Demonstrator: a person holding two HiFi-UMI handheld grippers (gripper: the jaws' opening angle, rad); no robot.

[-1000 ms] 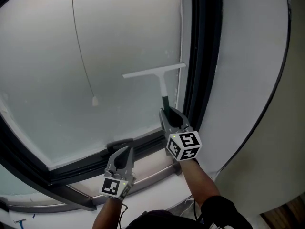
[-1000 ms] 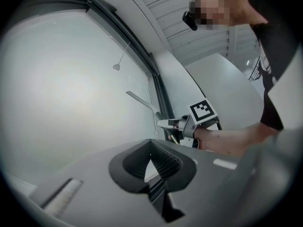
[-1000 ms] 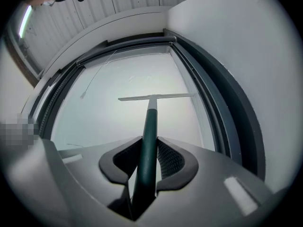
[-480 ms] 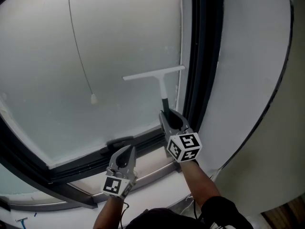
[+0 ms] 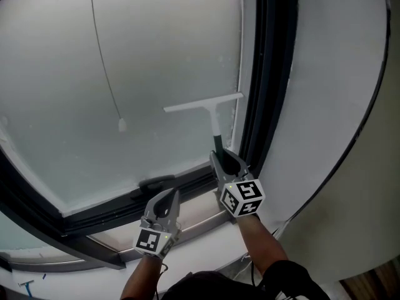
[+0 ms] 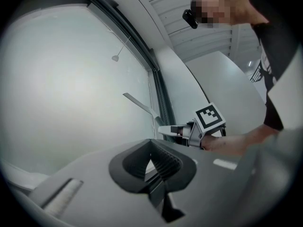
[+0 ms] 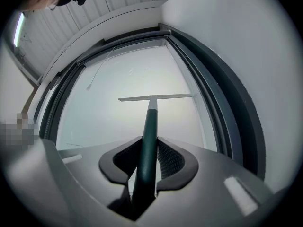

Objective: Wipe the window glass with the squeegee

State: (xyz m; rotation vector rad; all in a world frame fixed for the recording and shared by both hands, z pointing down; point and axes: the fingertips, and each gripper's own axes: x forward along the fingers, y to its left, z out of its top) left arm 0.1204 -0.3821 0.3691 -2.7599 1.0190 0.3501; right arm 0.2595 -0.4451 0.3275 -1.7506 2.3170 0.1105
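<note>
Since a second ago the squeegee (image 5: 212, 120) has come a little way down the glass (image 5: 94, 74), its blade now lower against the hanging cord weight (image 5: 122, 125), and the left gripper (image 5: 164, 195) has hardly stirred.

The right gripper (image 5: 222, 158) is clenched on the squeegee's dark handle, which the right gripper view shows running straight out between the jaws. From there the long axis leads up and away to a white neck. At its far end the blade lies crosswise against the glass. The blade's right end sits close beside the dark frame (image 5: 269, 74) and a touch higher than its left end.

So the blade lies straight ahead of the gripper along the jaw line. A pull back along the handle, toward the sill (image 5: 156, 186), looks like the move that counts. A band of glass lies between blade and sill.

The left gripper, seen closed on nothing in its own view (image 6: 151, 160), hangs low by the sill. It is left of and nearer than the right gripper (image 6: 177, 130), and well apart from the squeegee. The cord weight hangs left of the blade, clear of it.
</note>
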